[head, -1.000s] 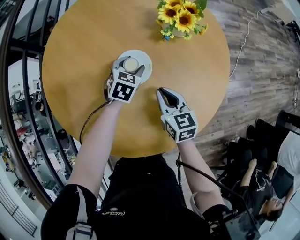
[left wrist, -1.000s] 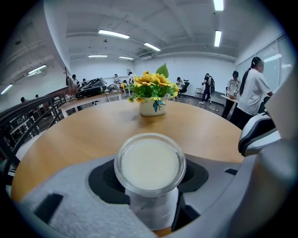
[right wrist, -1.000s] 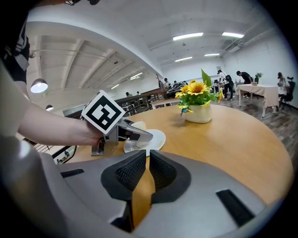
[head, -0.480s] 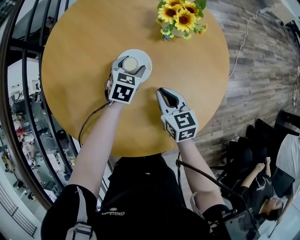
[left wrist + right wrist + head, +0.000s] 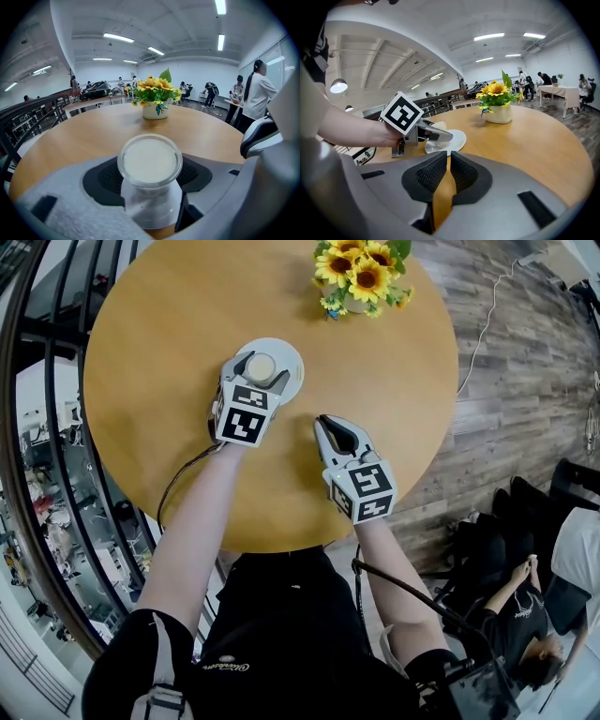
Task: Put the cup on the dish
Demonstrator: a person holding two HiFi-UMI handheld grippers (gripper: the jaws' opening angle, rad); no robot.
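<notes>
My left gripper (image 5: pixel 255 379) has just been opening its jaws; they stand wide around the cup (image 5: pixel 150 161), releasing it on the dish (image 5: pixel 293 365). My right gripper (image 5: pixel 336 432) waits nearby, unneeded, jaws nearly together and empty.

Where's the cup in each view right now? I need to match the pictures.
Head view: cup upper centre-left, on the dish, between the left gripper's jaws, which have just been opening.
Left gripper view: cup dead centre, between the open jaws.
Right gripper view: cup left of centre, mostly hidden behind the left gripper.
Shared landmark: sunflower pot, beyond the cup in every view.
</notes>
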